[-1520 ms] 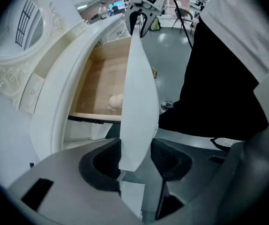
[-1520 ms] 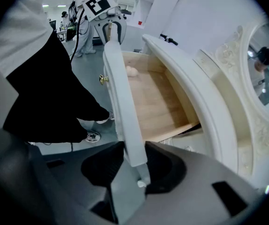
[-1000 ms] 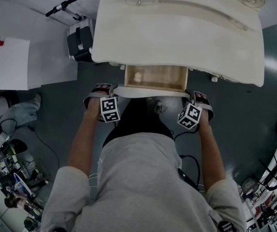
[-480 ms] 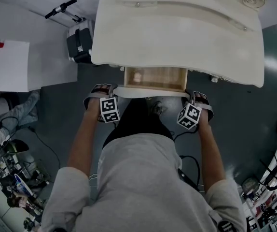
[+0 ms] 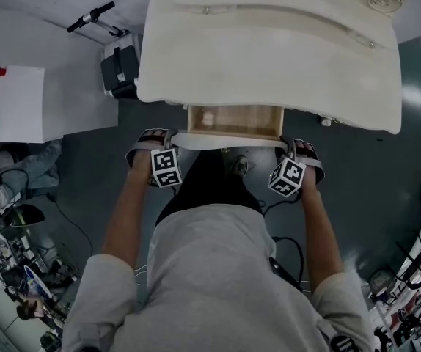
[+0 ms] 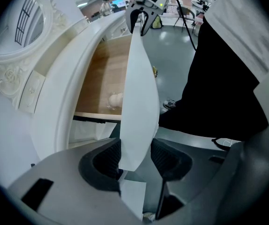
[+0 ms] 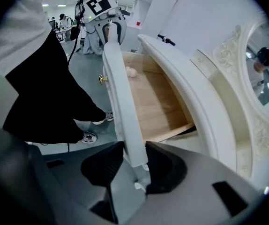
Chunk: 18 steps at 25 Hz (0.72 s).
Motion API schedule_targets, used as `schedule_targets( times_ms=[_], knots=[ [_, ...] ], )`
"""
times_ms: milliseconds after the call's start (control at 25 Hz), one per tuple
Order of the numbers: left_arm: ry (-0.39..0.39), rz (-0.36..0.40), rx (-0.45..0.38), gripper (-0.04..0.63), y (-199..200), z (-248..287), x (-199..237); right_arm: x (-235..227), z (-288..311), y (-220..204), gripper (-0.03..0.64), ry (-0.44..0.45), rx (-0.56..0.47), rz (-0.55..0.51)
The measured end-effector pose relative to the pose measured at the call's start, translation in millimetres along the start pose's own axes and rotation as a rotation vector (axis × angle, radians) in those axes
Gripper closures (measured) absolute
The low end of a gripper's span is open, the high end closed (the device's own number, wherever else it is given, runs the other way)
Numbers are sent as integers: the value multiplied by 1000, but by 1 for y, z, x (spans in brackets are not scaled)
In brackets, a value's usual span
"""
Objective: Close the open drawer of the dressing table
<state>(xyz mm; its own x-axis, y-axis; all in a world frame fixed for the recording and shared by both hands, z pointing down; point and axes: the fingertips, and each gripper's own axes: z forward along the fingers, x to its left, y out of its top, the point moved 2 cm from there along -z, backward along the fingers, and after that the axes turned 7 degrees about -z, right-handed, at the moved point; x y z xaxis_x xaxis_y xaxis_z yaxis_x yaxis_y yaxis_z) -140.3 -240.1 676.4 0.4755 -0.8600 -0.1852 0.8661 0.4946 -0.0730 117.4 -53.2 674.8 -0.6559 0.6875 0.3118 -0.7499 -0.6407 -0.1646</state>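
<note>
The cream dressing table (image 5: 269,57) has its wooden drawer (image 5: 240,120) pulled part way out toward me. A small pale round thing (image 5: 208,116) lies in its left corner. My left gripper (image 5: 158,136) points down over the left end of the white drawer front (image 5: 229,139), and my right gripper (image 5: 298,147) over the right end. In the left gripper view the drawer front (image 6: 139,93) stands between the pads of the left gripper (image 6: 135,156). In the right gripper view the right gripper (image 7: 133,161) is shut on the same panel (image 7: 120,102), near a brass knob (image 7: 102,79).
A black case (image 5: 119,64) stands by the table's left side, next to a white sheet (image 5: 16,101) on the grey floor. Cables (image 5: 287,244) lie by my feet. Cluttered gear fills the lower left and right edges. An ornate mirror (image 7: 265,64) rises behind the tabletop.
The grippers and the drawer have kept their places. A person at the left edge of the head view has moved further out of the picture.
</note>
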Motion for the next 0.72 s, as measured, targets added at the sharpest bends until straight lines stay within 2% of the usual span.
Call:
schedule_targets(
  times_ms=[720],
  knots=[
    [0,2,13,396,2,1,8,-8,3,-1,462,-10,-6,10]
  ],
)
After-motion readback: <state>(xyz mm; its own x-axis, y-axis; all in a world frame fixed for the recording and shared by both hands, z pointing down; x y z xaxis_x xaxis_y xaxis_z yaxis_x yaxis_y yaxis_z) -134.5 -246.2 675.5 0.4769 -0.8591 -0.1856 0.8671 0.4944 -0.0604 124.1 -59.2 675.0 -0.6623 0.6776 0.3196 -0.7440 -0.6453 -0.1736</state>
